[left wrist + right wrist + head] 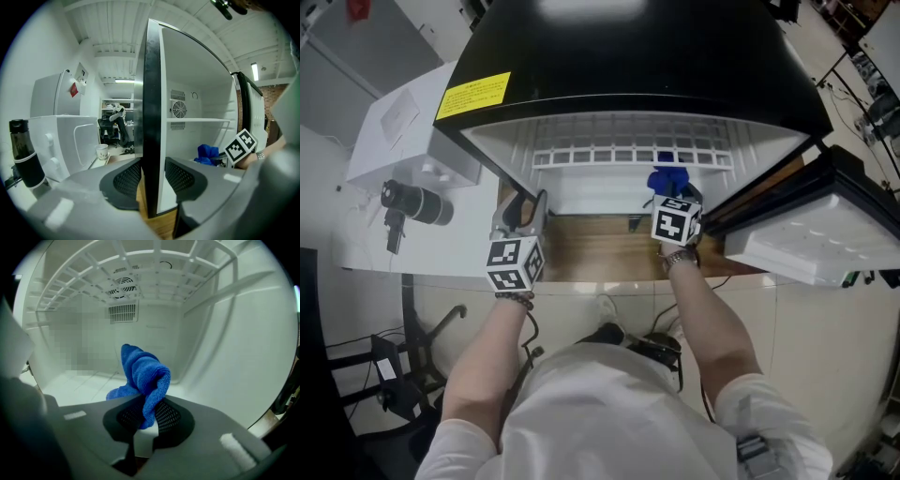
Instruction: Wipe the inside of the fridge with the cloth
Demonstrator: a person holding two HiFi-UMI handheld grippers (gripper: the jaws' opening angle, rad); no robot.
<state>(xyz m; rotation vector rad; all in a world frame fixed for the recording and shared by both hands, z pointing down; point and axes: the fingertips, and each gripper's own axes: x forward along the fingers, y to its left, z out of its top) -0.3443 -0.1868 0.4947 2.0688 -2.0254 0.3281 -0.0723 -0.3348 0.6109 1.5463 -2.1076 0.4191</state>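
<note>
Blue microfibre cloth (143, 376), pinched in the right gripper (143, 416), bunches at twelve o'clock above the white fridge floor (84, 383) for wiping. Left gripper (152, 176) at nine o'clock clamps the black-edged fridge wall (151, 117), likely steadying it.

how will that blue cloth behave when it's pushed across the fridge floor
The cloth is probably floppy: it slumps in soft folds where the right hand-held gripper pinches it. It likely weighs little. It looks fuzzy, so it should drag and bunch on the fridge floor rather than slide.
</note>
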